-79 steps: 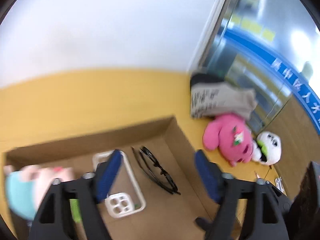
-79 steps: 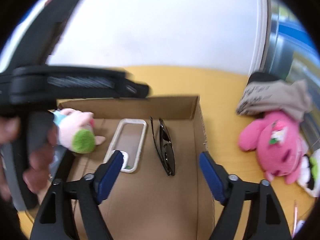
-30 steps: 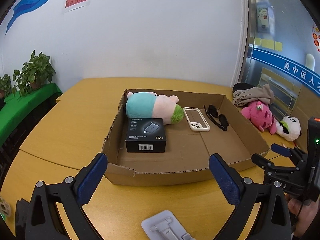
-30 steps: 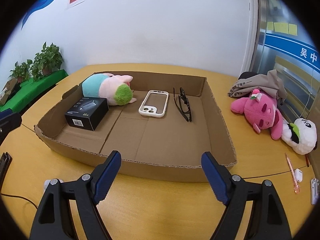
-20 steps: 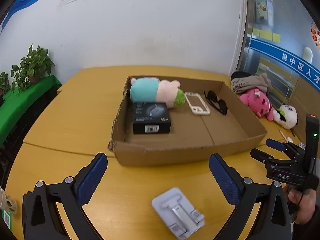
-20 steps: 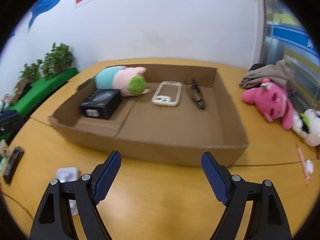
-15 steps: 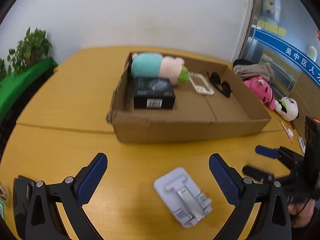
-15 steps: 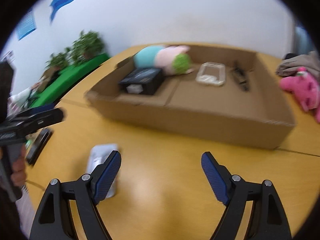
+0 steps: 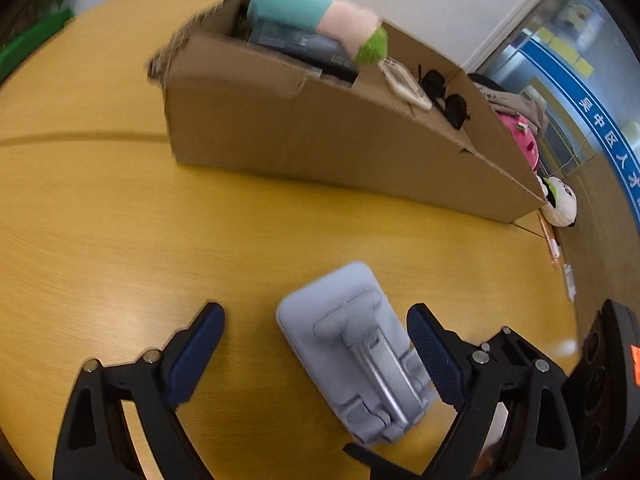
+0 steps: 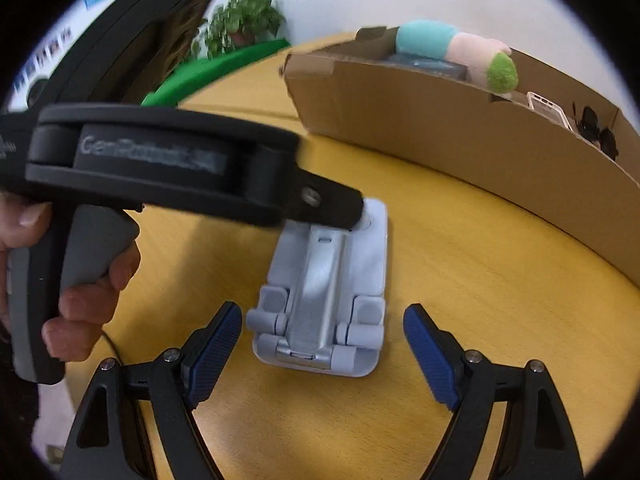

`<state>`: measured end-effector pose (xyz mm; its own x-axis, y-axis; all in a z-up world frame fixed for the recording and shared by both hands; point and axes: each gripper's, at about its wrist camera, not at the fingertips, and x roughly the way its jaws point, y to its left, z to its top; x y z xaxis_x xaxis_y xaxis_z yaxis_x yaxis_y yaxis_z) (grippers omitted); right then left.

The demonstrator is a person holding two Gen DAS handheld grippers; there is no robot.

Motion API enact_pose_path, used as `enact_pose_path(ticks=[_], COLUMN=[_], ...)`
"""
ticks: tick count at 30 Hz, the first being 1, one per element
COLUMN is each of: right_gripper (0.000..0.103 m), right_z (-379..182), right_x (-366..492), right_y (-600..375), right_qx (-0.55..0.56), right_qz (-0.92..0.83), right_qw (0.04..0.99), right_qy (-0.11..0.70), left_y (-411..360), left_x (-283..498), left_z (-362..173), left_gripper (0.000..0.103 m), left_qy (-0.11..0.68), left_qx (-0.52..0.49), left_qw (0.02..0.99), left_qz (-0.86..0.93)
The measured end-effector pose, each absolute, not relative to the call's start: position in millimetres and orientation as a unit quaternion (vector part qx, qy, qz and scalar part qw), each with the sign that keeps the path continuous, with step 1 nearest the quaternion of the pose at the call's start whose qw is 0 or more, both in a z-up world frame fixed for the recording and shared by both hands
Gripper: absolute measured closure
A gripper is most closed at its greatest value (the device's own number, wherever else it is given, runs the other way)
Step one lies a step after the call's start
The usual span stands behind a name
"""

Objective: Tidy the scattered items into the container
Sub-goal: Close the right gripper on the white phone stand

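1. Plainly, the pale grey folding phone stand of plastic with a silver metal arm (image 10: 322,300) lies flat on the yellow wooden table (image 10: 480,280), near side of the brown cardboard box (image 10: 460,140) and apart from it.
2. It looks light, stiff and smooth, likely to slide on the table; its hinged parts may swing if lifted by the arm. Pinching across the two long edges of the flat base seems the safest hold.
3. Left tool (image 9: 316,354) hangs low over the stand, pads spread wide to either side, holding nothing; from the right wrist view its black body crosses above the stand's far end.
4. Right tool (image 10: 322,354) sits at the stand's near end, likewise spread wide and empty, straddling its width without touching.
5. Inside the box lie a teal and pink plush toy (image 9: 312,12), a black carton (image 9: 304,50), a white phone case (image 9: 406,84) and black sunglasses (image 9: 444,98).
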<state>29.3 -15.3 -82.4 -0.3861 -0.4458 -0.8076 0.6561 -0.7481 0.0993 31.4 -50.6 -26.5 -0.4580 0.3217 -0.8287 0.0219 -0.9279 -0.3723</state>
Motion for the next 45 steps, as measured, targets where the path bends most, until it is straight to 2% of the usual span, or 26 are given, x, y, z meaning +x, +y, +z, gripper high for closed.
enact_pose_path(ticks=[2,4,5,6,12,14,15,16,19,29,32,33,34,35,36,37,38,39,40,45], right_gripper=[0.021,0.028,0.033,0.033,0.034,0.034,0.034,0.034,0.034,0.034,0.034,0.034,0.034,0.043,0.057,0.057,0.058,0.058,0.058,0.056], right_z=[-84.6,-85.8,-84.9,-84.7,-86.6,-86.2,-83.4,-81.0,-78.2,-83.5,-83.1,-83.2,-83.1,-82.7,-81.7,-81.8,-83.1,-82.0,-81.5,-79.1], right_x=[33.9,38.0,38.4,38.1,40.1,40.7,42.3,41.5,41.7,32.7,25.8,24.5,22.5,21.7,20.6,17.0,13.5,14.4,14.1,16.5], right_y=[-19.0,-21.1,-19.9,-18.6,-8.8,-2.9,-1.1,1.4,4.7,26.5,24.9,26.1,26.4,27.5,31.3,35.5,36.3,35.4,34.0,25.3], right_qx=[0.430,0.423,0.422,0.424,0.424,0.421,0.417,0.416,0.415,0.446,0.451,0.453,0.455,0.456,0.455,0.460,0.466,0.461,0.460,0.460], right_qz=[-0.828,-0.833,-0.835,-0.835,-0.839,-0.844,-0.846,-0.847,-0.849,-0.834,-0.831,-0.829,-0.827,-0.827,-0.831,-0.824,-0.822,-0.827,-0.828,-0.830], right_qw=[0.329,0.319,0.318,0.316,0.315,0.308,0.306,0.307,0.304,0.320,0.324,0.328,0.329,0.329,0.321,0.330,0.327,0.322,0.320,0.313], right_qy=[0.141,0.157,0.153,0.151,0.133,0.129,0.130,0.125,0.122,0.047,0.032,0.022,0.013,0.008,0.003,-0.016,-0.016,0.000,0.006,0.036], left_y=[-44.1,-38.8,-36.9,-36.5,-44.8,-45.7,-44.4,-42.3,-35.1,-39.2,-45.0,-46.0,-46.4,-46.7,-48.6,-52.0,-54.0,-56.9,-61.9,-68.9], left_x=[31.7,32.5,33.9,34.4,38.8,39.8,40.3,39.3,32.9,39.3,43.0,43.0,42.4,41.6,42.8,43.5,45.0,45.6,46.6,52.0], left_z=[-25.6,-25.6,-25.5,-25.2,-25.9,-23.3,-20.4,-18.5,-16.0,-20.3,-21.8,-22.6,-24.6,-27.9,-28.0,-27.2,-26.8,-26.4,-26.1,-31.4], left_gripper=[0.017,0.032,0.036,0.040,0.055,0.066,0.086,0.094,0.094,0.093,0.078,0.067,0.061,0.057,0.053,0.046,0.042,0.033,0.029,0.029], left_qy=[-0.159,-0.158,-0.156,-0.155,-0.190,-0.198,-0.198,-0.200,-0.184,-0.252,-0.299,-0.309,-0.316,-0.324,-0.330,-0.338,-0.342,-0.344,-0.342,-0.336], left_qx=[-0.511,-0.511,-0.510,-0.509,-0.498,-0.496,-0.493,-0.492,-0.498,-0.514,-0.518,-0.520,-0.526,-0.534,-0.533,-0.529,-0.528,-0.527,-0.526,-0.535], left_qw=[0.100,0.117,0.117,0.114,0.107,0.108,0.113,0.118,0.113,0.133,0.153,0.159,0.162,0.156,0.154,0.150,0.146,0.138,0.128,0.111], left_qz=[0.839,0.837,0.838,0.839,0.840,0.839,0.840,0.839,0.840,0.809,0.787,0.780,0.773,0.765,0.764,0.764,0.763,0.765,0.768,0.767])
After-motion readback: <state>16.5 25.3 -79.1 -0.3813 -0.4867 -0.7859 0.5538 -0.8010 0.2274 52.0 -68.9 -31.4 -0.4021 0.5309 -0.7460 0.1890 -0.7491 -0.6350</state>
